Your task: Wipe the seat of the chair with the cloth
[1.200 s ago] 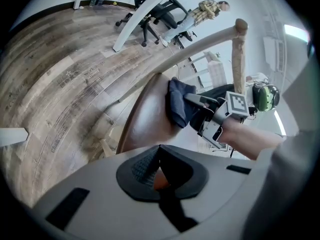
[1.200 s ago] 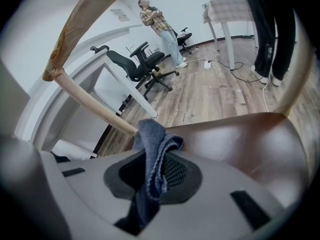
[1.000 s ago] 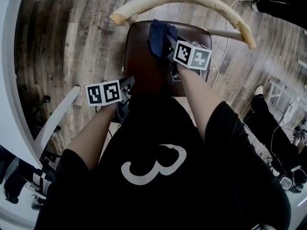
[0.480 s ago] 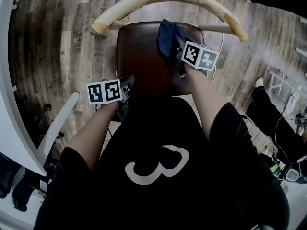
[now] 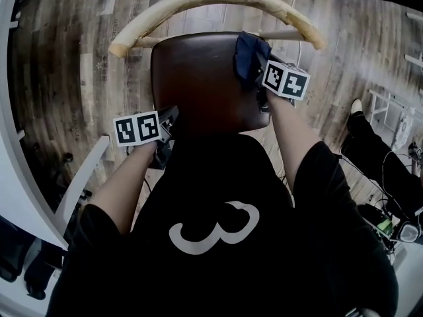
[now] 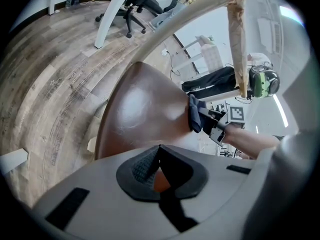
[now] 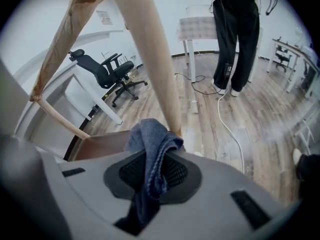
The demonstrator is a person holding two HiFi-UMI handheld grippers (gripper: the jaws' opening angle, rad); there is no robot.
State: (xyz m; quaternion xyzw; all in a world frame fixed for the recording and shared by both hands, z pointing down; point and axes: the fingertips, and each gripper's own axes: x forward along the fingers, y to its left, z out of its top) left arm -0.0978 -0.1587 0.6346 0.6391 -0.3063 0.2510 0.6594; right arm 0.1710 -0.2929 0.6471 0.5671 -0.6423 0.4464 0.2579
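Our right hand-held gripper (image 7: 150, 176) is clamped on the blue cloth (image 5: 247, 50) at the chair seat's (image 5: 198, 84) far right corner. Our left hand-held gripper (image 6: 159, 170), jaws together and empty, hovers by its near left edge.

— How does the grey two-jaw left gripper (image 5: 169, 119) sit?
— Low and close to the body, at the end of the bare left forearm (image 5: 125, 183), which runs forward out of a black short sleeve (image 5: 92, 236). Its jaws are pressed together with nothing between them, and its black-and-white marker cube (image 5: 137, 129) faces up.
— And the grey right gripper (image 5: 259, 78)?
— Farther forward, with the bare right forearm (image 5: 291, 137) stretched out almost straight. Its jaws are clamped on a dark blue cloth (image 7: 150, 149), which bunches above the pads and hangs down between them. The right marker cube (image 5: 285, 81) tilts to the right.
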